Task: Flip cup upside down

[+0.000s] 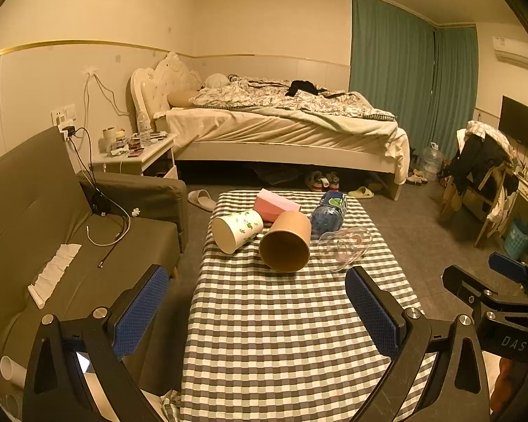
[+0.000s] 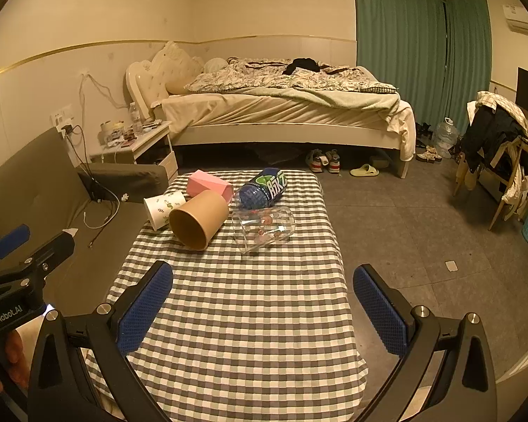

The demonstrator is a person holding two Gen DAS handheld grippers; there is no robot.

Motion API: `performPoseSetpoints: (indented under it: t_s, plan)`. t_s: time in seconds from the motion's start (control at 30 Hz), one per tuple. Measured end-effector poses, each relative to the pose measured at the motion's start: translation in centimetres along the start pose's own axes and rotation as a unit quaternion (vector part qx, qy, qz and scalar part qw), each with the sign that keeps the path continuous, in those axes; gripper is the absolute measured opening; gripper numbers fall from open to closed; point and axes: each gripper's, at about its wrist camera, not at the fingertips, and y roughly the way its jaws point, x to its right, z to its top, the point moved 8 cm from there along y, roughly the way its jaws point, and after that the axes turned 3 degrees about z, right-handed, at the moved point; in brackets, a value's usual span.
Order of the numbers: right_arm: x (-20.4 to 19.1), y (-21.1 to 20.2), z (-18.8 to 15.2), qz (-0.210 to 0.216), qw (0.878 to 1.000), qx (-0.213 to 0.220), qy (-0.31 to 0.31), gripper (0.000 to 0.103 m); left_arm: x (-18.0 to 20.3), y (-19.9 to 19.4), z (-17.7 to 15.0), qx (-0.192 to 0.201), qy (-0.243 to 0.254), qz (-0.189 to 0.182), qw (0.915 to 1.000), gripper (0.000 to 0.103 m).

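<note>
On the checkered table (image 1: 281,334) several cups lie on their sides at the far end: a brown paper cup (image 1: 286,241) (image 2: 199,223), a white cup with green leaves (image 1: 236,230) (image 2: 163,208), and a clear glass cup (image 1: 345,248) (image 2: 264,228). My left gripper (image 1: 257,307) is open and empty above the near part of the table, well short of the cups. My right gripper (image 2: 264,307) is open and empty, likewise short of them. The right gripper also shows at the left wrist view's right edge (image 1: 503,292).
A pink box (image 1: 276,204) and a blue bottle (image 1: 329,212) lie behind the cups. A grey sofa (image 1: 52,232) borders the table's left side. A bed (image 1: 281,123) stands behind, and a chair with clothes (image 1: 482,172) at the right.
</note>
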Motion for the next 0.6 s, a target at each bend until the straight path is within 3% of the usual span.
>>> performPoseSetpoints:
  t_s: [0.6]
  plan:
    - [-0.19,-0.08,0.07,0.0,1.0,0.0,-0.002,0.103,-0.04,-0.09,0.25,0.001,-0.001,0.0,1.0,0.103]
